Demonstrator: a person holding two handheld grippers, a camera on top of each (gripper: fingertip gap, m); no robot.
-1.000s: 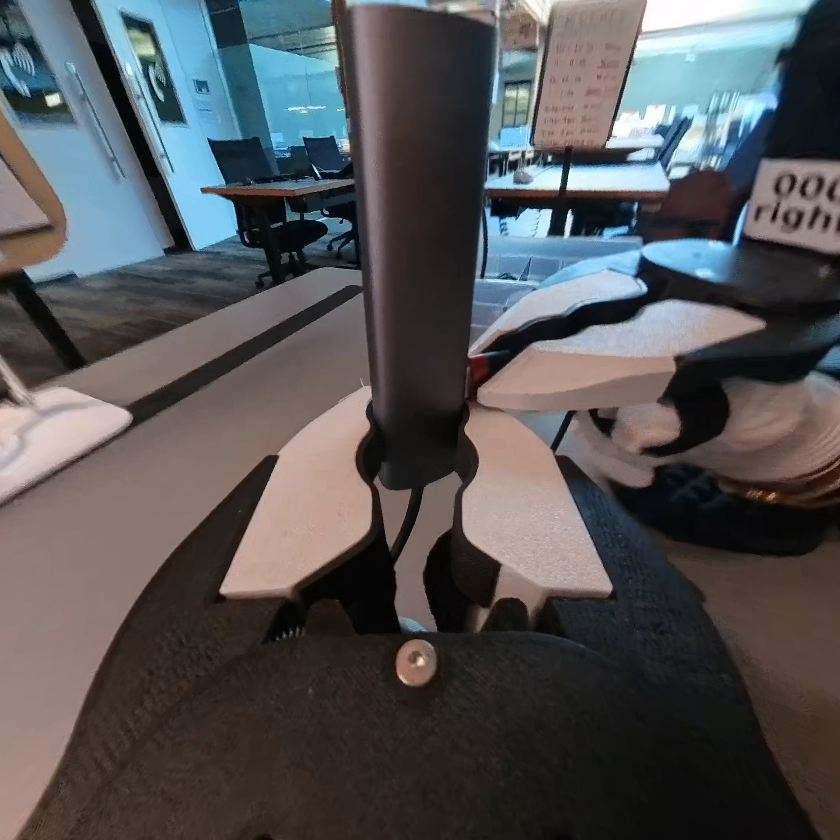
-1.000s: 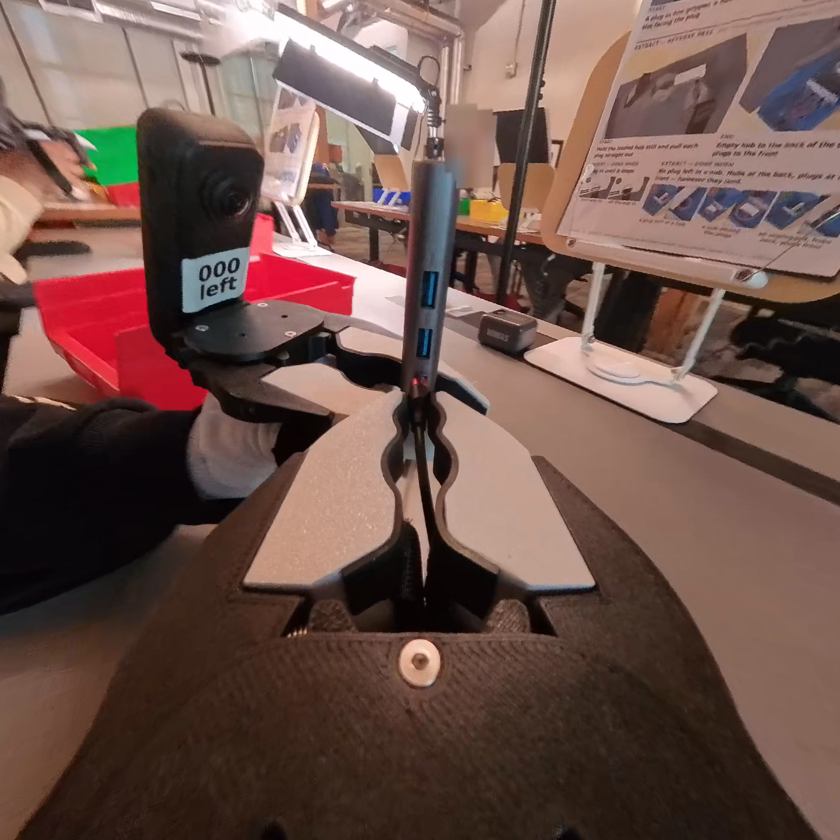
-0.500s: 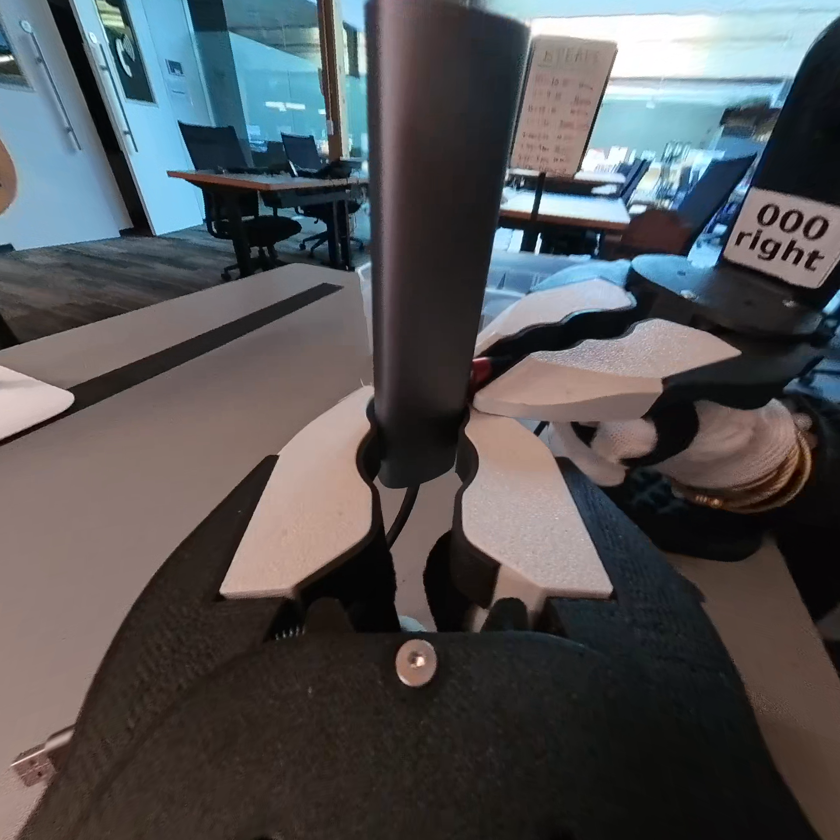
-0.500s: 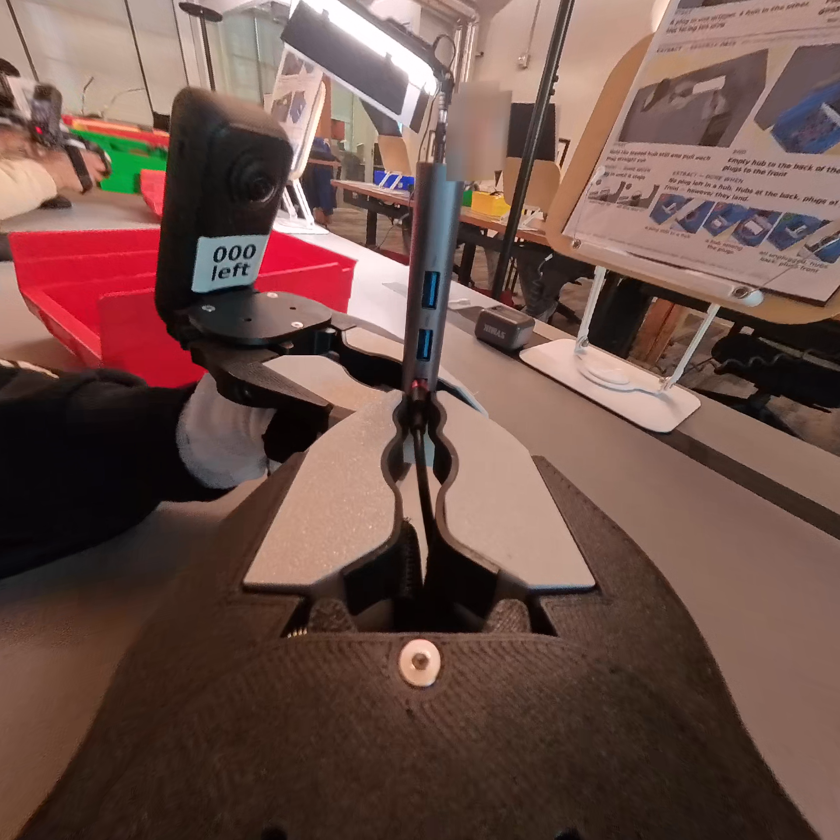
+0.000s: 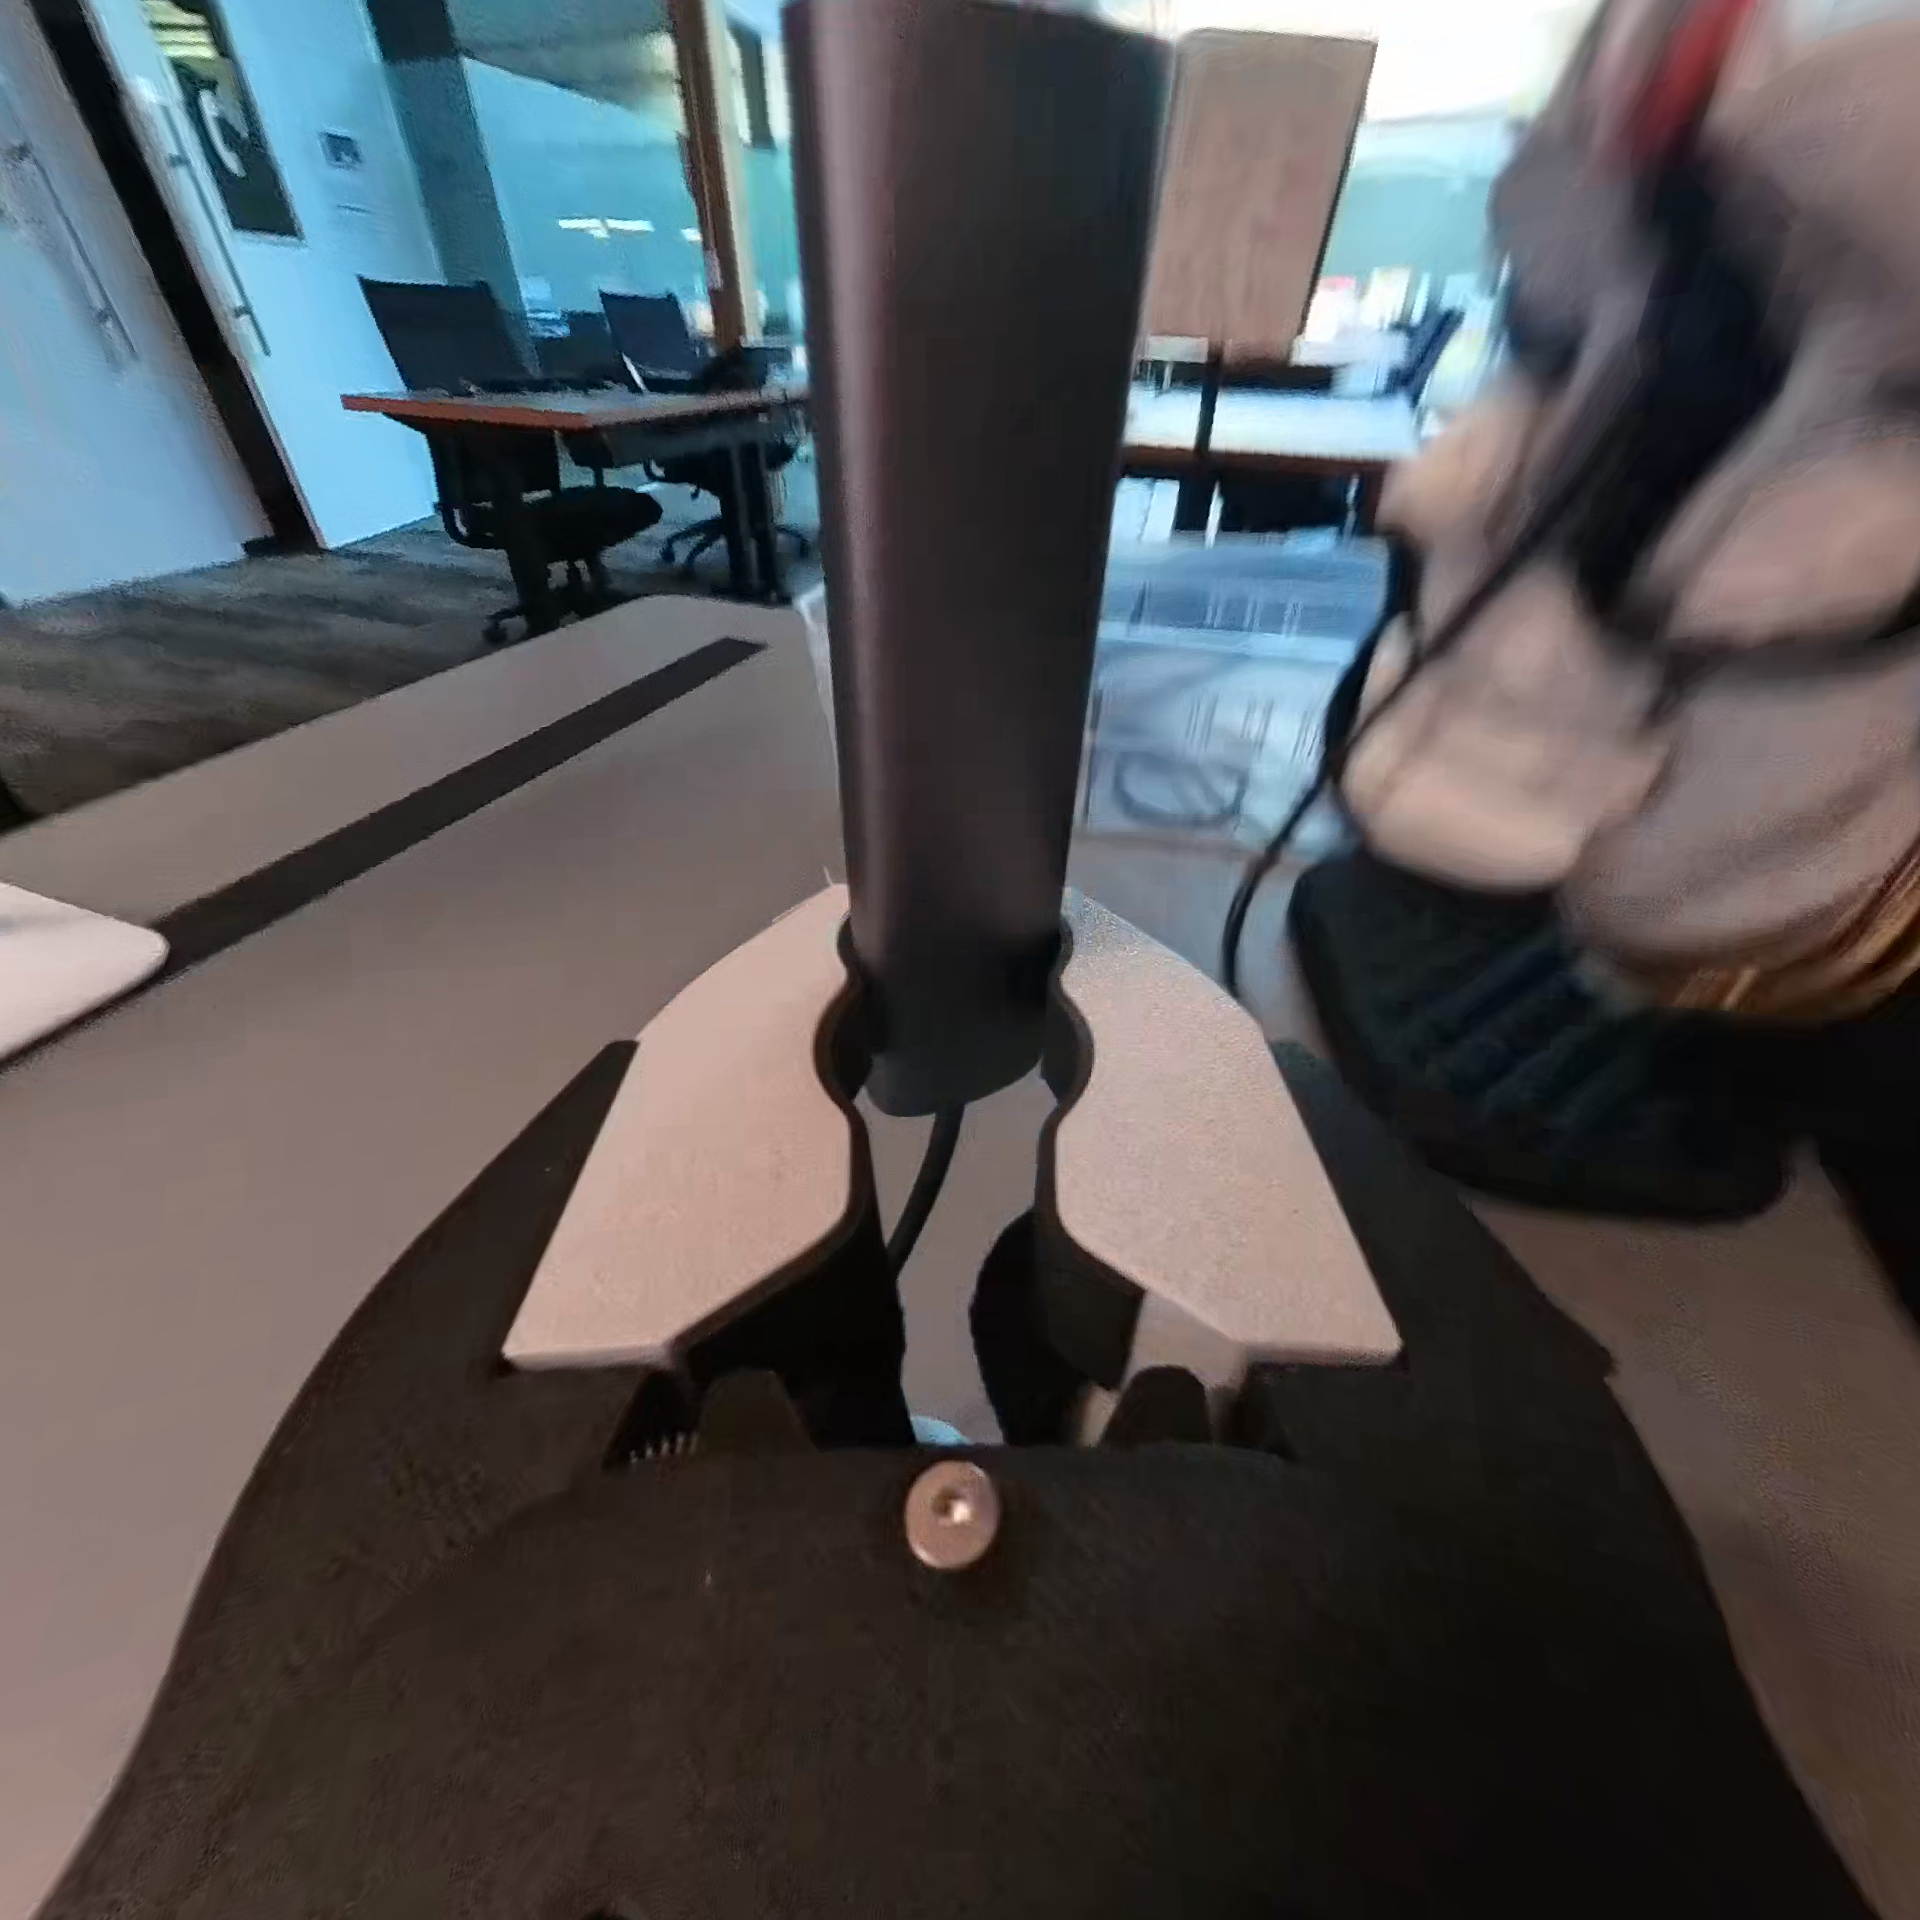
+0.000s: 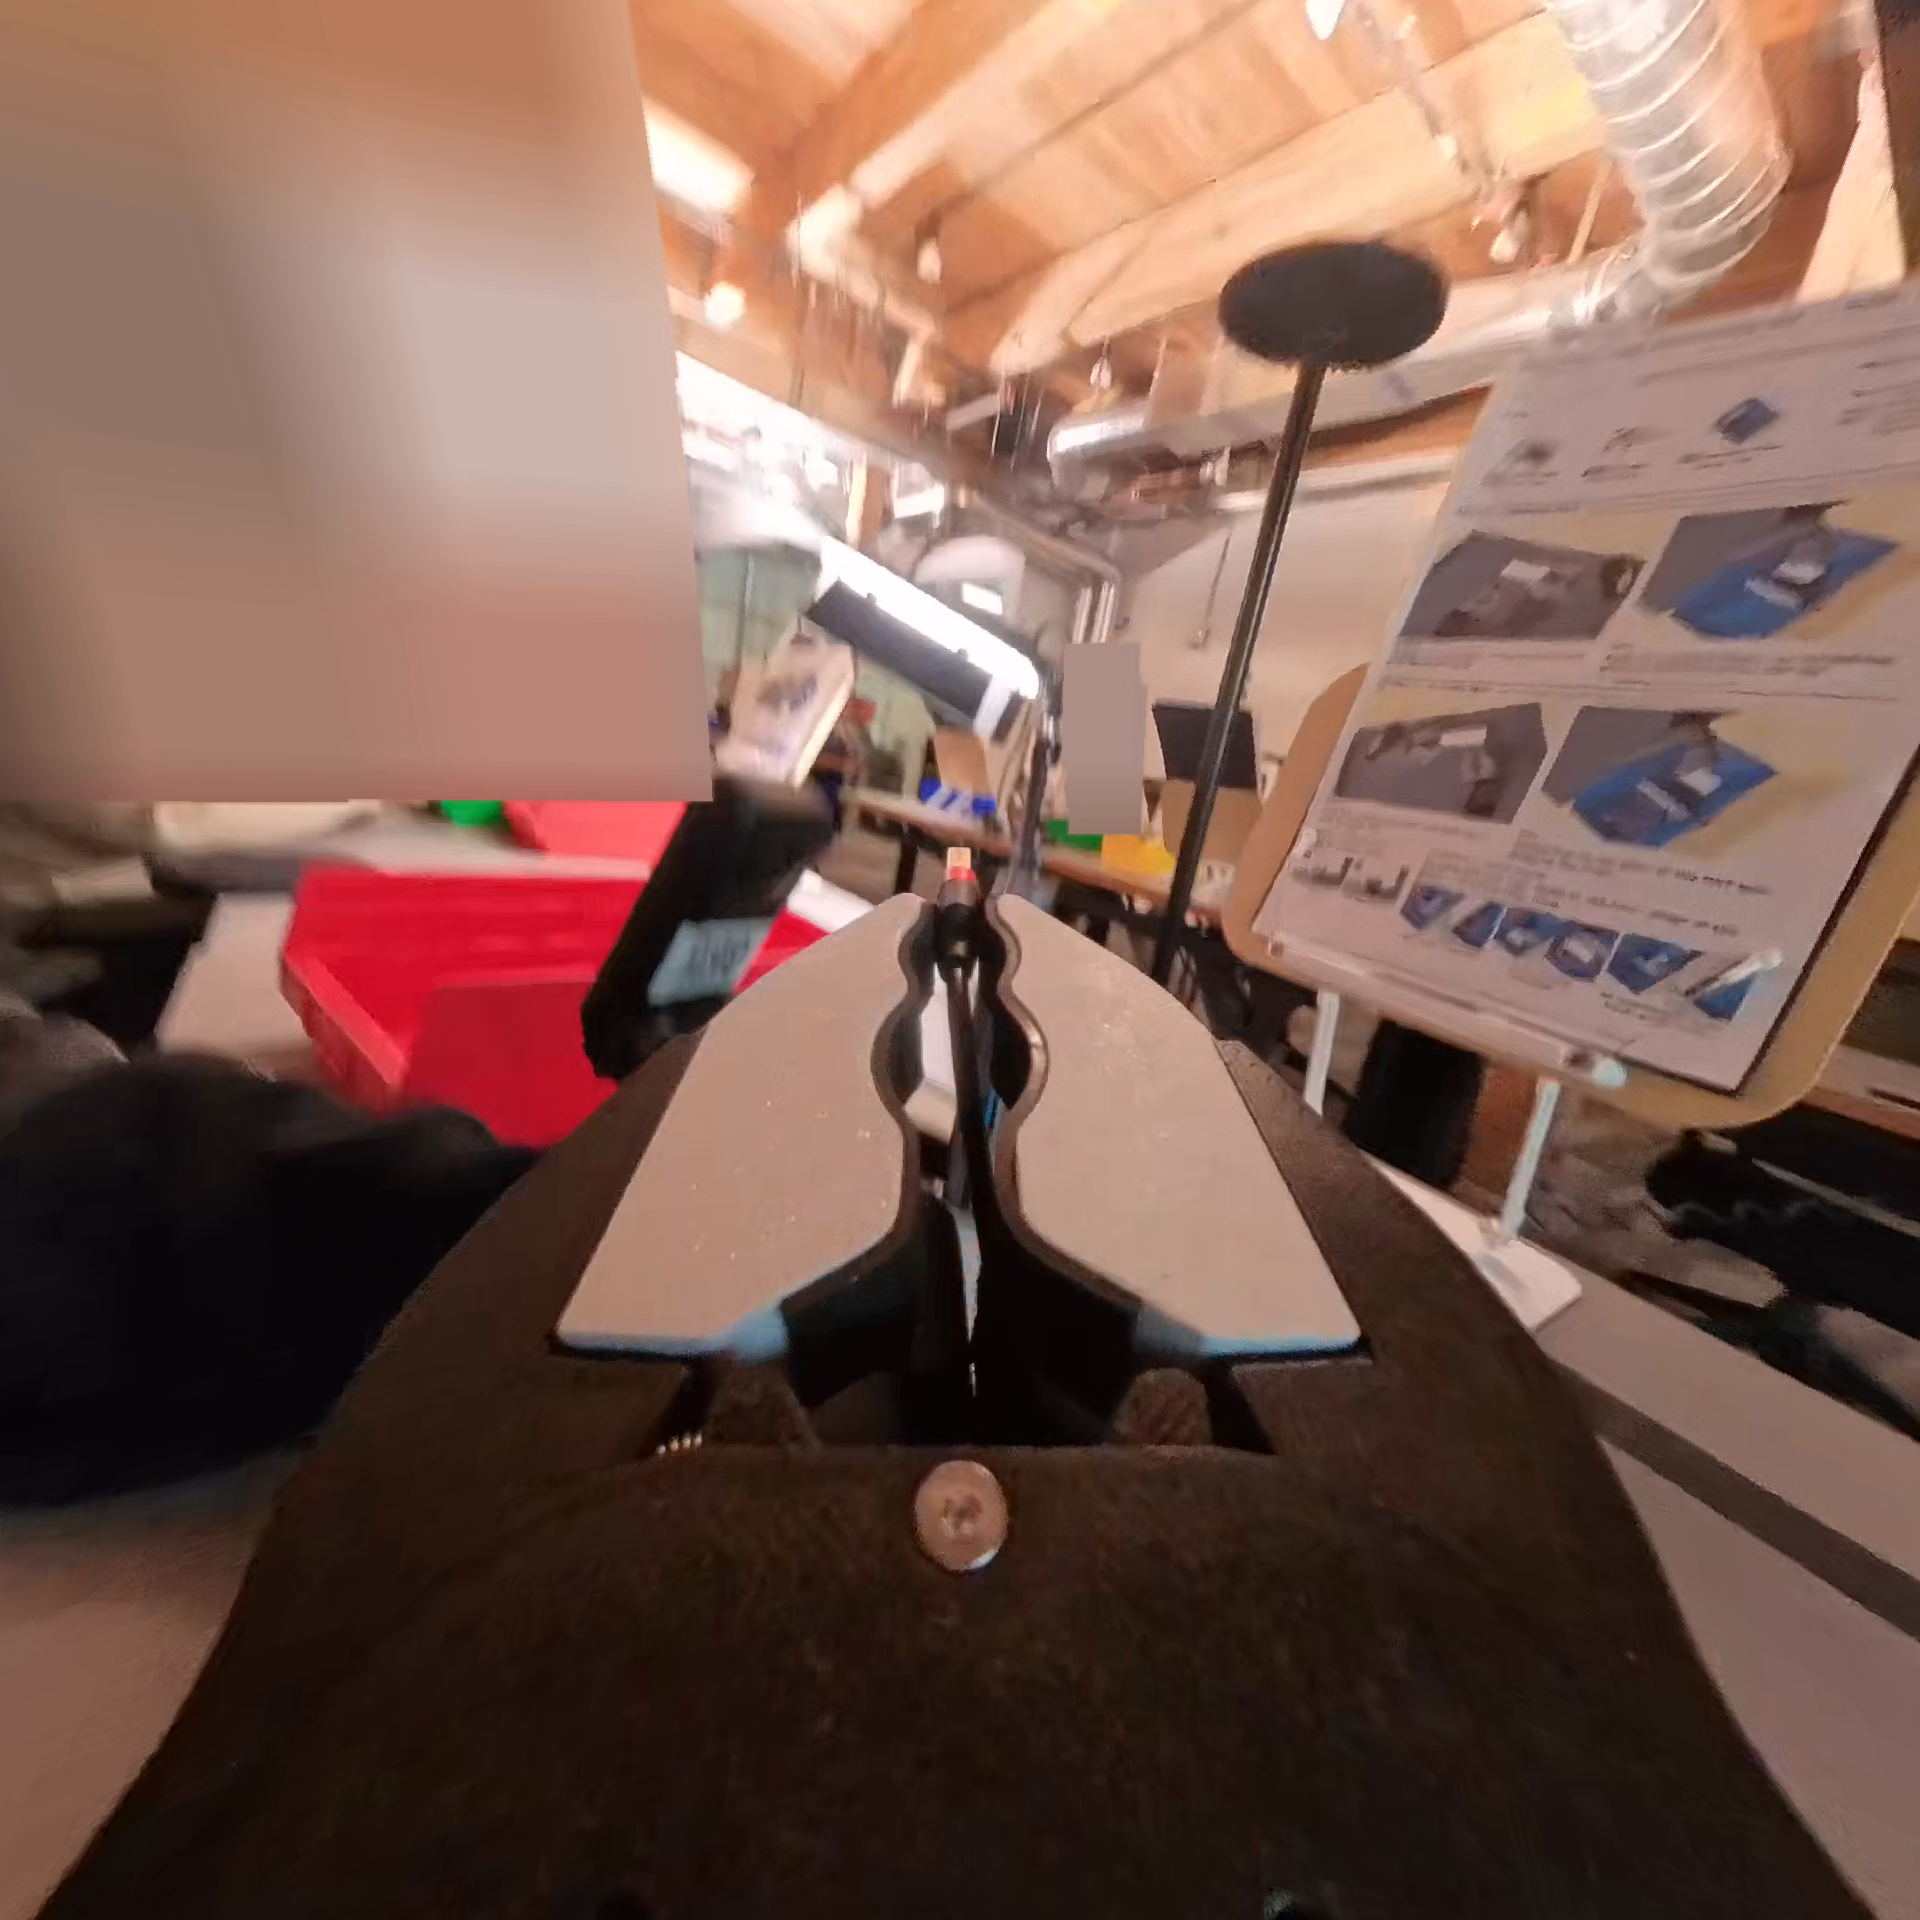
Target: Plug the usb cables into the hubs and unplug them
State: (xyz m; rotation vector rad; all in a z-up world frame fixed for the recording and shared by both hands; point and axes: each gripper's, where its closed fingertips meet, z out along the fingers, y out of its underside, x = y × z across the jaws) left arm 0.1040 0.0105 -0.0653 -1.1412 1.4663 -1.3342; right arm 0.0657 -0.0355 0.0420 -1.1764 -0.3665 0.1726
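The left gripper (image 5: 956, 997) is clamped on the lower end of a dark grey, slim, bar-shaped metal hub (image 5: 961, 499), which stands upright between its two pale fingers (image 5: 717, 1132) and rises toward 12 o'clock out of the top of the left wrist view. The hub's own thin black lead (image 5: 925, 1174) drops from its base toward 6 o'clock, between the fingers.

The right gripper (image 6: 956, 914) is pinched together on a small USB plug with a red collar and a pale metal tip (image 6: 957, 881); the tip pokes out past the fingertips toward 12 o'clock, and its thin black cable (image 6: 966, 1101) trails back down the gap toward 6 o'clock. The plug is free in the air, with no hub at its tip in the right wrist view, so I judge it to be unplugged at this moment.

The relation the next move turns on: the hub's long axis is vertical and its ports are not visible from the left camera, so the plug would have to approach crosswise, from about 3 o'clock, where the right hand and its gripper appear as a heavy blur (image 5: 1621, 644). The right gripper is the one that must travel; the left only steadies.

Only the right wrist view shows the plug tip, a red plastic bin (image 6: 457, 966) at 9 o'clock and a tilted board of printed instructions on a white stand (image 6: 1621, 769) at 2 o'clock. Only the left view shows the hub and the grey tabletop (image 5: 312, 1039).
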